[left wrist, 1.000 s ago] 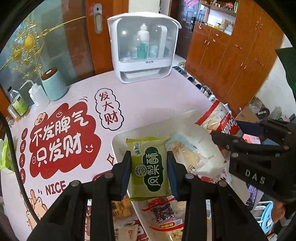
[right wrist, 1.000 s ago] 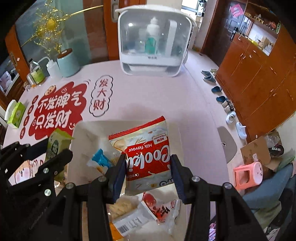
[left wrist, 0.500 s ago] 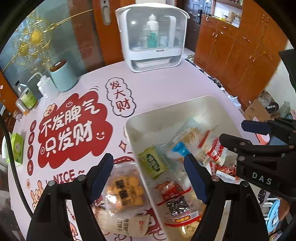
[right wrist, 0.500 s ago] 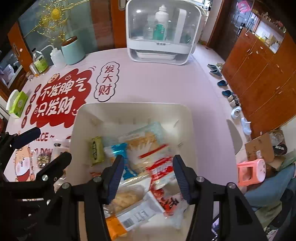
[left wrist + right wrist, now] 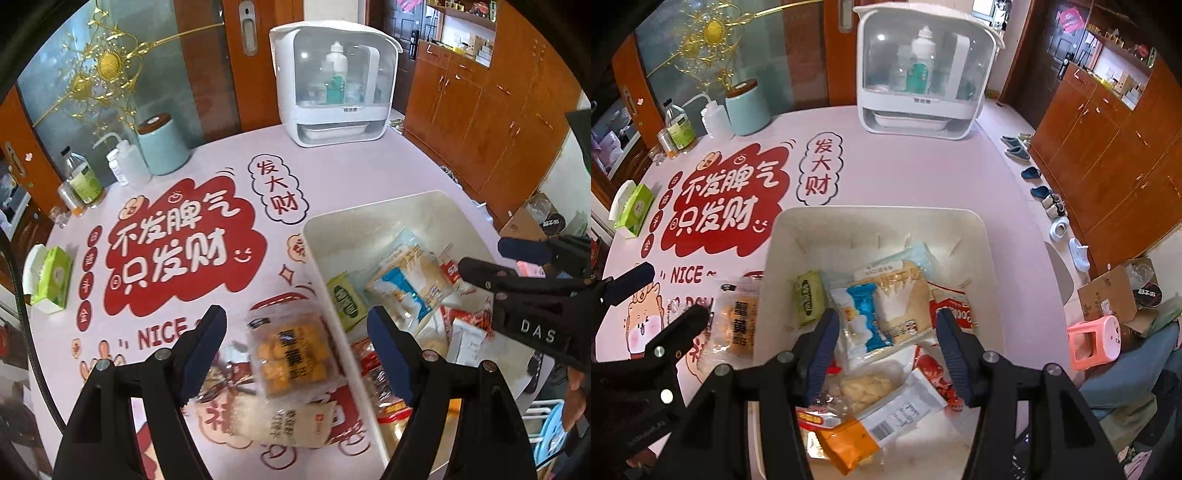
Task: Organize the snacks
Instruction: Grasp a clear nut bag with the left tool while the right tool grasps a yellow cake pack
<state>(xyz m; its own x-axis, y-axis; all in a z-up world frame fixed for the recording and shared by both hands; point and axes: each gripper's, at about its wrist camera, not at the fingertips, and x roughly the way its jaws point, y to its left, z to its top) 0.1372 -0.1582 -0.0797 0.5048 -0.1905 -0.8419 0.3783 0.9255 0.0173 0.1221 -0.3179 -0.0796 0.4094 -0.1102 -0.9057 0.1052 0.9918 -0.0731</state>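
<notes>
A white bin on the pink table holds several snack packs, among them a green pack, a blue-and-white pack and a red cookie pack. My right gripper is open and empty above the bin. My left gripper is open and empty over loose packs left of the bin: a clear pack of yellow cakes and a beige pack.
A white storage case stands at the table's far edge. A teal canister, a squeeze bottle and a jar stand at the back left. A green tissue box lies at the left edge.
Both grippers opened: the left dropped the green pack and the right dropped the red cookie pack into the bin. The left gripper then moved left over the loose packs.
</notes>
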